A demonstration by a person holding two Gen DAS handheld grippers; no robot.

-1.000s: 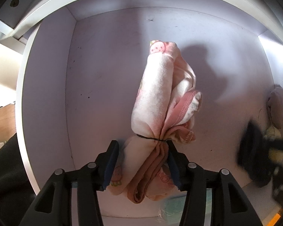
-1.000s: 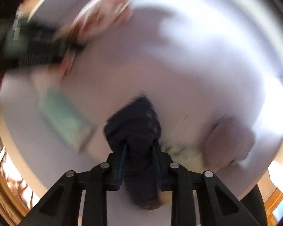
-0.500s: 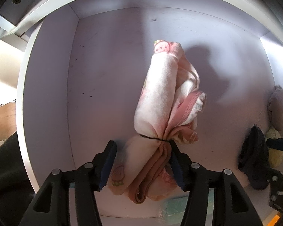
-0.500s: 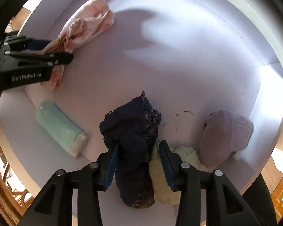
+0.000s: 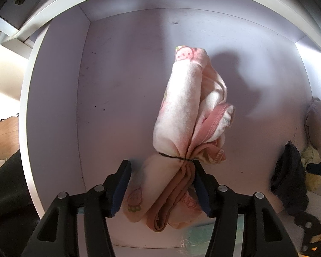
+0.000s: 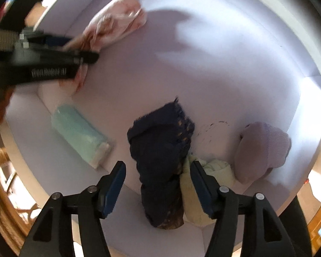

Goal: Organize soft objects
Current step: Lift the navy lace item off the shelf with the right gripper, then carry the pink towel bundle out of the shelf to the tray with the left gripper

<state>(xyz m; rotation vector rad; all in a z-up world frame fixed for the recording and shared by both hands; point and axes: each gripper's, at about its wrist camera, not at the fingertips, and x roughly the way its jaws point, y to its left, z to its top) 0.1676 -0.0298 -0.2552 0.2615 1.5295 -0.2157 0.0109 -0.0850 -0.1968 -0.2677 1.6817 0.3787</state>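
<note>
Left wrist view looks straight down into a white drawer (image 5: 60,107), where the left gripper (image 5: 161,184) straddles the tied end of a pink bundle (image 5: 188,115). Its jaws stand moderately apart: the right pad touches the cloth, and a gap shows between the left pad and the bundle, so the cloth is not pinched. A thin black band (image 5: 175,157) cinches the bundle just beyond the fingertips, and the rolled pink and white cloth reaches away across the drawer floor. Under the gripper, at the near edge, a strip of mint-green cloth (image 5: 194,235) peeks out.

Right wrist view shows the right gripper (image 6: 158,187) with its jaws opening over a dark navy lace piece (image 6: 160,156). The garment lies on the drawer floor between the pads, clear of the left one. A pale yellow item (image 6: 216,171) lies just beside it, partly behind the right finger, with a lavender knit piece (image 6: 263,150) next to that. To the left lies the mint-green roll, and farther off the pink bundle, blurred.
</note>
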